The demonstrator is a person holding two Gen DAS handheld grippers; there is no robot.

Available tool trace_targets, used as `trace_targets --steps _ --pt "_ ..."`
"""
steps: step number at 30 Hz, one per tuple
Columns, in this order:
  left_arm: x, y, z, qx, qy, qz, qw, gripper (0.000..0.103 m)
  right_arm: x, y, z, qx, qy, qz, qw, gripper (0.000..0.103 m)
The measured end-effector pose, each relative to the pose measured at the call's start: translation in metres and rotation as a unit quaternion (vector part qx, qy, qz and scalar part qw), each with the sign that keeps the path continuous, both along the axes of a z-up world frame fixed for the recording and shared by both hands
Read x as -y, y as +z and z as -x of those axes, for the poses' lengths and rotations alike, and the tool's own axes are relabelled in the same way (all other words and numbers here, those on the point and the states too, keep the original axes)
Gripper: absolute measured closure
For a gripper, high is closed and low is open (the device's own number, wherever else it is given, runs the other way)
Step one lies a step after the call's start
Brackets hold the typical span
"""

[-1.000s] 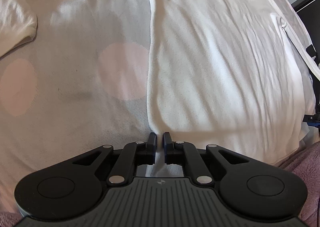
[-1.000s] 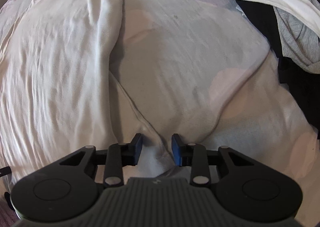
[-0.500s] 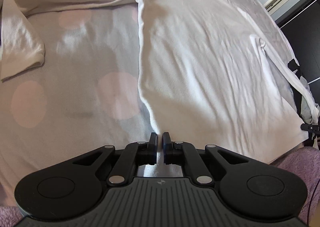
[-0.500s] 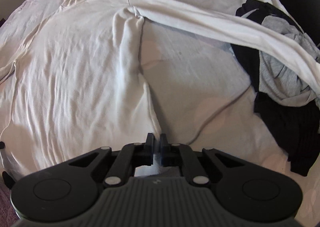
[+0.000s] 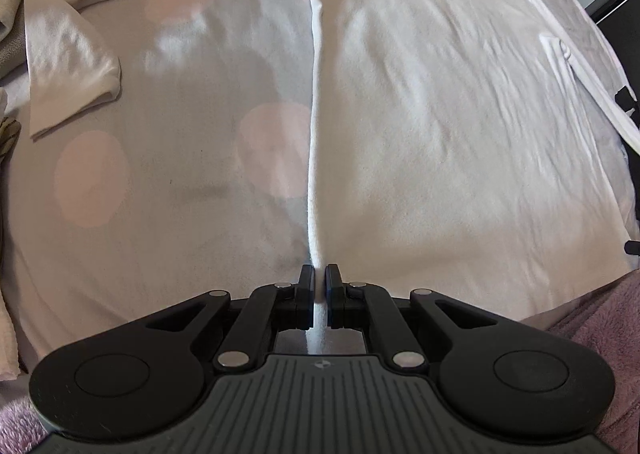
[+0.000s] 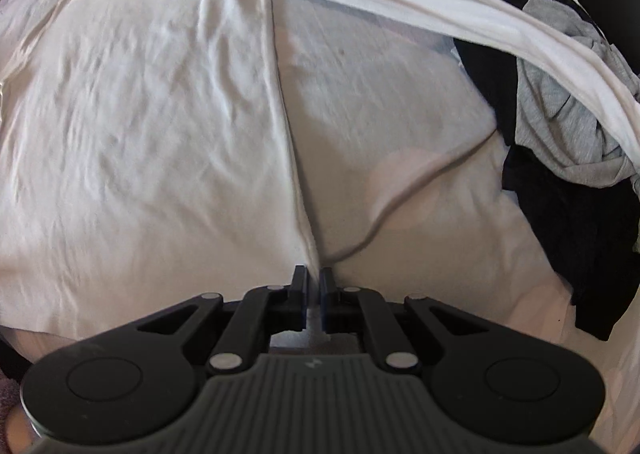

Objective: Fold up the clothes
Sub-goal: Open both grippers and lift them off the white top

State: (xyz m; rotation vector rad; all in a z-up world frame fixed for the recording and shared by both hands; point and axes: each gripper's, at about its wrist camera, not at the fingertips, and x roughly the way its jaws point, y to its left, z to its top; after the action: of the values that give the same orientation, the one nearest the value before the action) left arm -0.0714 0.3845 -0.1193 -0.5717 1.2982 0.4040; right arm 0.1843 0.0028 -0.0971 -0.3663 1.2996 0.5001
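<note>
Left wrist view first: we have the left claw (image 5: 319, 278) clenched on the bottom corner of the white long-sleeved cotton shirt (image 5: 460, 114), whose side seam runs as a taut straight line away from us. We judge that tautness to be the point of the grip: a stretched hem gives a clean fold. The shirt lies flat on the grey bedsheet with pale pink dots (image 5: 168, 174), its left sleeve (image 5: 72, 54) bent back over the sheet.

Over to the right wrist view, and we see the right claw (image 6: 313, 278) pinched on the opposite bottom corner, with that seam looser and creased. Only this side shows the right sleeve (image 6: 460, 14) draped over a heap of black and grey clothes (image 6: 560, 126). Only the left view shows the mauve fleece blanket (image 5: 600, 318) at the bed's edge.
</note>
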Motion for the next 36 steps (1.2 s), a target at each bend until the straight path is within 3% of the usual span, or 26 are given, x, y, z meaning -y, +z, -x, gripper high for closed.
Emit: trace_targets --steps 7,11,14,16,22,27,31,36 --pt "0.004 -0.017 -0.011 -0.04 -0.013 -0.016 0.999 0.099 -0.015 -0.014 0.007 0.003 0.037 0.05 0.998 0.096" --pt "-0.002 -0.011 -0.004 -0.023 -0.001 -0.001 0.9997 0.096 -0.023 -0.021 0.011 0.005 0.057 0.078 0.995 0.09" --pt "-0.013 0.006 0.006 0.028 0.011 0.022 0.9993 0.088 -0.011 -0.002 0.011 0.019 0.048 0.032 0.998 0.066" --pt "-0.023 0.017 0.009 0.057 0.017 0.033 0.9977 0.084 -0.002 0.011 0.008 0.022 0.045 -0.013 0.999 0.064" --pt "-0.057 0.043 -0.004 0.076 0.011 -0.056 0.9955 0.084 0.0 0.031 -0.01 0.08 0.05 -0.066 0.993 0.062" --pt "-0.095 0.054 -0.025 0.099 0.03 -0.11 0.9885 0.084 -0.008 0.03 -0.057 0.115 0.039 -0.082 0.989 0.062" --pt "-0.124 0.059 -0.059 0.117 0.03 -0.159 0.9799 0.082 -0.03 0.031 -0.099 0.159 0.043 -0.085 0.983 0.063" --pt "-0.156 0.055 -0.114 0.126 0.017 -0.192 0.9731 0.079 -0.074 0.029 -0.158 0.187 0.048 -0.089 0.977 0.067"
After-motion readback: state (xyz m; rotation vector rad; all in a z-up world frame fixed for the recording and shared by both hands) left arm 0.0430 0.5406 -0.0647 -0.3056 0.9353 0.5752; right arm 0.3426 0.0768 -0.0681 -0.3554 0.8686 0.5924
